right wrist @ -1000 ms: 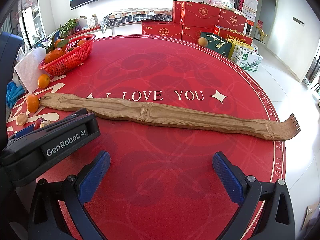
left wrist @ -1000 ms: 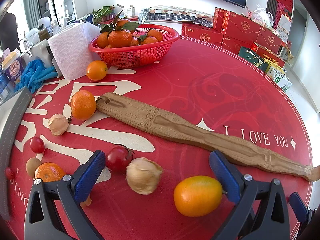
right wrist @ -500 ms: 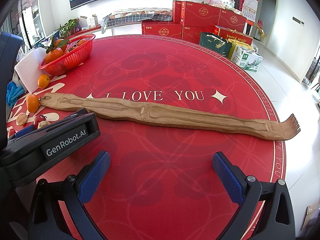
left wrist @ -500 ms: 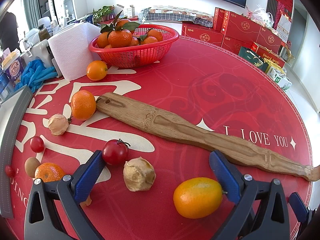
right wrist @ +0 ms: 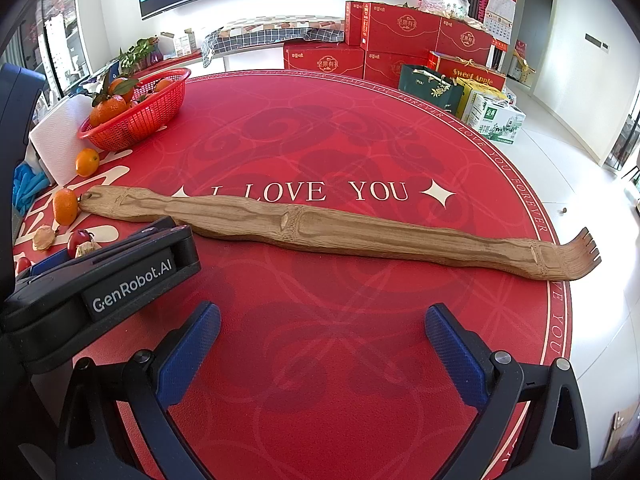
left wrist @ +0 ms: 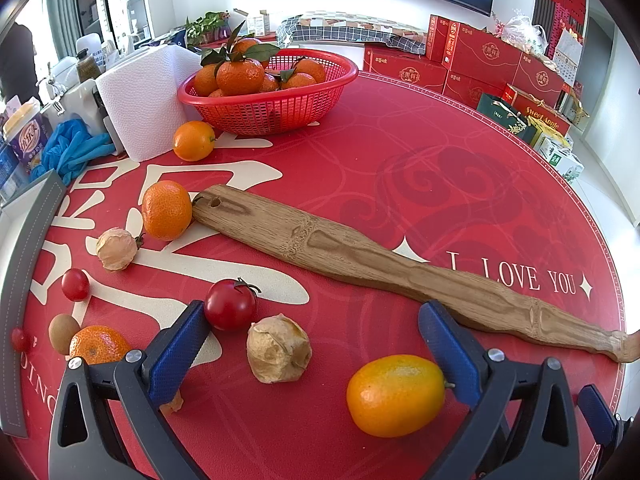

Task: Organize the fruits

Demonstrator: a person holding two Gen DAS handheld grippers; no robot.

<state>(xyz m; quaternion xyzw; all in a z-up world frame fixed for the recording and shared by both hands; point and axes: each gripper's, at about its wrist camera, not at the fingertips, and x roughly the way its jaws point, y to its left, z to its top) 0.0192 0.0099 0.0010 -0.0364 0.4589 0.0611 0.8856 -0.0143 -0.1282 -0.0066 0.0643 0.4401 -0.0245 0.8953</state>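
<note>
Left wrist view, left gripper [left wrist: 320, 344] fingers wide, husked fruit [left wrist: 279, 354] between, right gripper [right wrist: 322, 344] fingers wide, empty.

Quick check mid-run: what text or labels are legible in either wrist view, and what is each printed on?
"I LOVE YOU": red table mat.
"I LOVE YOU FOREVER": repeated around the mat's rim.
"GenRobot.AI": body of the left gripper.
"Sweet Apple": red gift box.
Chinese characters on the other red boxes, green-and-white carton and cup: too small to read.
</note>
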